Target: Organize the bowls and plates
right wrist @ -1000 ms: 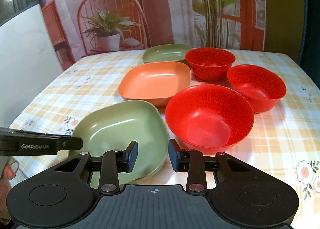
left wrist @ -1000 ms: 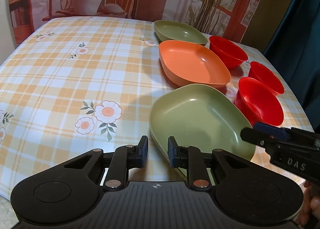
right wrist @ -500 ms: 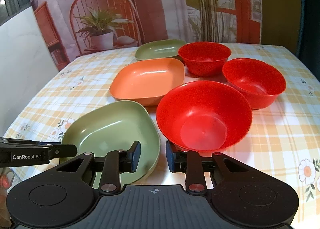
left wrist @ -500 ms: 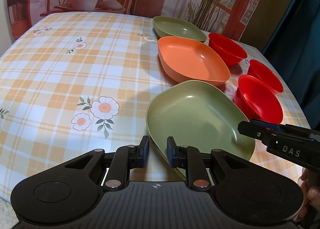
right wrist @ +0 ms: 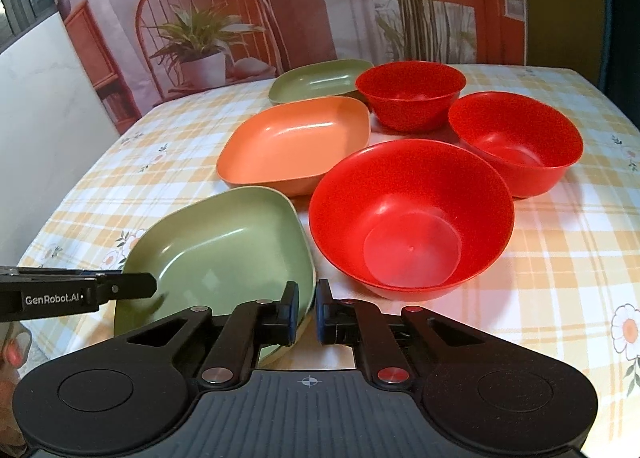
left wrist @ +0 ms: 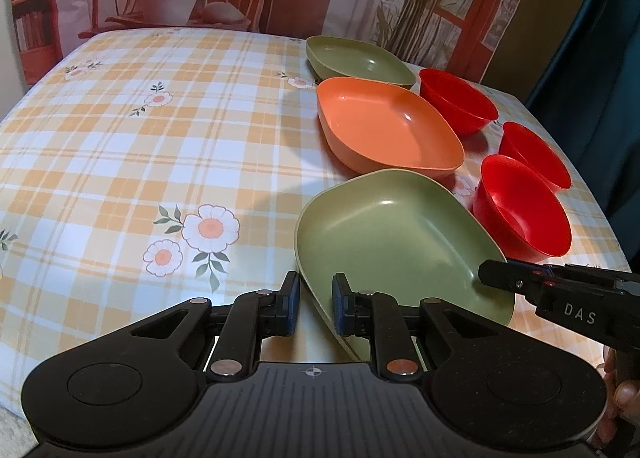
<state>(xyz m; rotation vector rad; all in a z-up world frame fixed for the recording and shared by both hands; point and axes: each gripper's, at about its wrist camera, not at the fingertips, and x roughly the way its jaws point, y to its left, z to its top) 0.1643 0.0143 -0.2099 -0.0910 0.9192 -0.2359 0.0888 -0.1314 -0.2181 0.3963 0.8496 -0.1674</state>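
Both grippers pinch the near green plate's rim.

The right gripper [right wrist: 307, 312] has just narrowed onto the near green plate [right wrist: 224, 254], joining the left gripper [left wrist: 316, 304] clamped on its other edge; a lift looks ready. Both angle down, orange plate [right wrist: 296, 141] and red bowls [right wrist: 412, 213] beyond.

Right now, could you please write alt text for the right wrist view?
The right gripper is shut on the rim of an olive-green rounded-square plate, the left gripper at its other edge. Beyond sit an orange plate, another green plate and three red bowls.
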